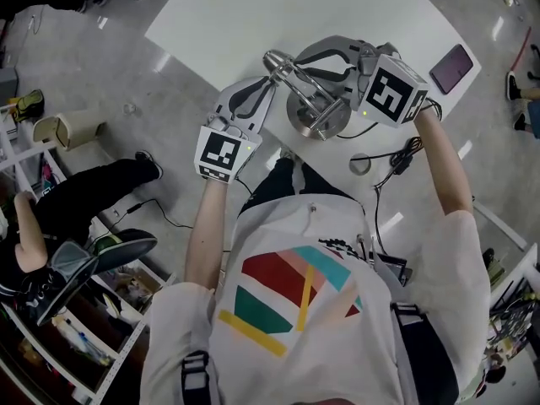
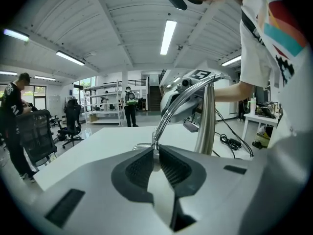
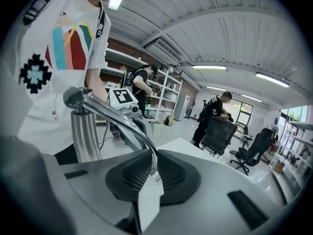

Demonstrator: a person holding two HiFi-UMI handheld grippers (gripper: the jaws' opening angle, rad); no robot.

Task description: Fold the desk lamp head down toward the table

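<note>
A silver desk lamp stands on its round base (image 1: 327,126) near the front edge of the white table (image 1: 253,15). Its upright post (image 2: 205,119) (image 3: 85,136) carries a knob at the top, and thin curved metal arms (image 2: 178,104) (image 3: 117,119) run down from there. My left gripper (image 1: 268,83) (image 2: 155,153) comes in from the left and is shut on a thin lamp arm. My right gripper (image 1: 305,64) (image 3: 152,164) comes in from the right and is shut on a thin arm too. The two grippers face each other across the post.
A dark phone (image 1: 451,67) lies at the table's right corner. A black cable (image 1: 396,159) and a small grey ring (image 1: 360,164) lie right of the lamp base. Office chairs (image 3: 220,133), shelves and people stand beyond the table.
</note>
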